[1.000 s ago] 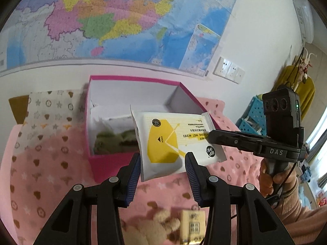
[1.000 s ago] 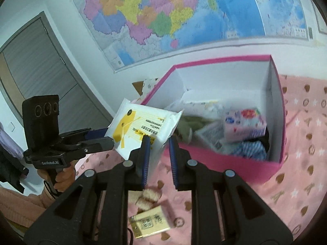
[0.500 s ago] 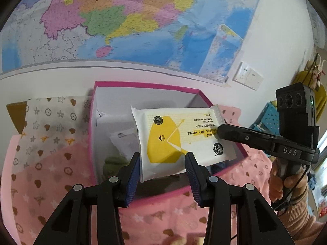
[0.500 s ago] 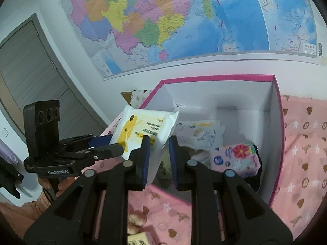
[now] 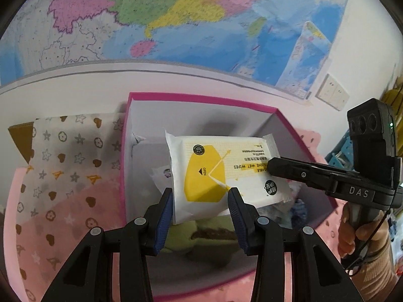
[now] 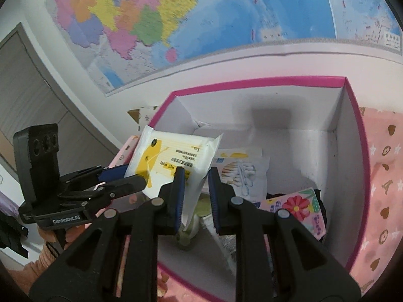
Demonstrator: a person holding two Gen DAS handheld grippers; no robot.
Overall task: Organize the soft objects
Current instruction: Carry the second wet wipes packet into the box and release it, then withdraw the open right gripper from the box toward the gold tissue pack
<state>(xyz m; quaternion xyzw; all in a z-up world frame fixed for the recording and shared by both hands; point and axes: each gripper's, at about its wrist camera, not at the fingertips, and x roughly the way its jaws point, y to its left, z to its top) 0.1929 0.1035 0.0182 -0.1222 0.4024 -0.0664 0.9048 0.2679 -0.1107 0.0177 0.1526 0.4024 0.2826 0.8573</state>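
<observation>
A white and yellow wet wipes pack (image 5: 214, 166) hangs over the inside of an open pink box (image 5: 201, 98) with white walls. My left gripper (image 5: 201, 201) is shut on the pack's near long edge, a blue pad on each side. The right gripper (image 5: 273, 167) comes in from the right and pinches the pack's short end. In the right wrist view the pack (image 6: 171, 156) tilts up to the left, its end flap caught between the pads of my right gripper (image 6: 196, 178). The left gripper (image 6: 126, 177) holds it from the left. The box rim (image 6: 252, 81) runs behind.
Inside the box lie a cotton swab packet (image 6: 241, 176), a pink floral tissue pack (image 6: 297, 209), a green soft item (image 5: 181, 231) and a dark cloth. A pink cloth with hearts and stars (image 5: 63, 176) covers the surface. A wall map (image 5: 176, 25) hangs close behind. A grey door (image 6: 25, 100) stands left.
Both grippers have carried the wipes pack forward past the box's front wall and slightly down, over the box's inside. The plush toy and small packet on the cloth have left the view.
</observation>
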